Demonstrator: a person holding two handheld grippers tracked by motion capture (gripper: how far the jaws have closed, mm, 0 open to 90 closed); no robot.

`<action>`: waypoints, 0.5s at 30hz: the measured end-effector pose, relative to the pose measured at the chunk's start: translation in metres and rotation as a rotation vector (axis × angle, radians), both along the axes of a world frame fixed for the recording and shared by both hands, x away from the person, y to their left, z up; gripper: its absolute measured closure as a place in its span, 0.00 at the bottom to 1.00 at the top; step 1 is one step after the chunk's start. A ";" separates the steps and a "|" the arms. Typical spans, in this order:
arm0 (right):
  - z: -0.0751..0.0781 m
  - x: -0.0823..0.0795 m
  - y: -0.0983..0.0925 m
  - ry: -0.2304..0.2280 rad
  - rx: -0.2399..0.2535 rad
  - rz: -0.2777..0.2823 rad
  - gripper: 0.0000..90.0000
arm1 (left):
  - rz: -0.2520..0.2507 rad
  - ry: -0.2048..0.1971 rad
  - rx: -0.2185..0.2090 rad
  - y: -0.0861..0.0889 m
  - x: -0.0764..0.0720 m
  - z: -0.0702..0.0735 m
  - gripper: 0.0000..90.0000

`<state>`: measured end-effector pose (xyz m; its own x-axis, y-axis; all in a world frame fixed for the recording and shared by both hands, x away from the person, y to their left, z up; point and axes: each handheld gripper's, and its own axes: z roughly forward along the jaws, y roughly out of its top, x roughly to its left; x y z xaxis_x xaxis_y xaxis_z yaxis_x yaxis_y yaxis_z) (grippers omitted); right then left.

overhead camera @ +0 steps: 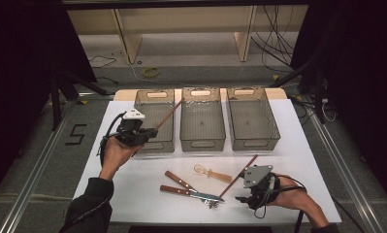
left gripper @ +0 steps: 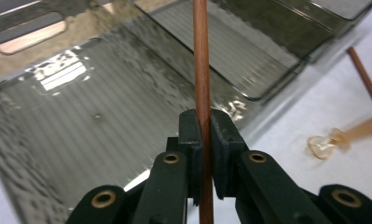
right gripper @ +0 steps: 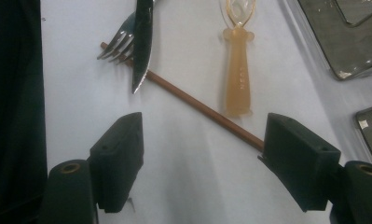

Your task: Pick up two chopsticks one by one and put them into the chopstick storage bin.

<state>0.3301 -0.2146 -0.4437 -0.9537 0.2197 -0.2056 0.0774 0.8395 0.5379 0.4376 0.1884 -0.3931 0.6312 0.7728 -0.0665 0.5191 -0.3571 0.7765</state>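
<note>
High view: at centre left the left gripper (overhead camera: 141, 134) clamps a chopstick (overhead camera: 169, 115) slanting over the leftmost bin (overhead camera: 154, 144); released askew, it could bridge the rim.

Left gripper view: the stick stands pinched between the pads at centre.

Right gripper view: the right gripper (right gripper: 202, 154) gapes empty above the second chopstick (right gripper: 193, 102), whose upper-left end lies under the fork (right gripper: 118, 44) and knife (right gripper: 142, 42); lifting could drag them.
</note>
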 end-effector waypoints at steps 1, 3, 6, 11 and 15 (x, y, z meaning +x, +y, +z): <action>0.000 0.000 0.000 0.000 0.000 0.000 0.33 | 0.009 -0.002 0.000 0.002 0.003 0.000 0.93; -0.001 0.000 0.000 0.001 0.002 0.001 0.32 | 0.026 0.001 0.001 0.004 0.007 0.002 0.93; -0.002 0.000 0.000 0.004 0.004 0.003 0.31 | 0.058 0.001 0.004 0.007 0.017 0.002 0.93; -0.002 0.000 -0.001 0.006 0.006 0.002 0.31 | 0.104 0.009 -0.016 0.013 0.033 0.001 0.93; -0.003 0.000 -0.002 0.011 0.003 0.000 0.31 | 0.123 0.022 -0.020 0.015 0.042 0.000 0.93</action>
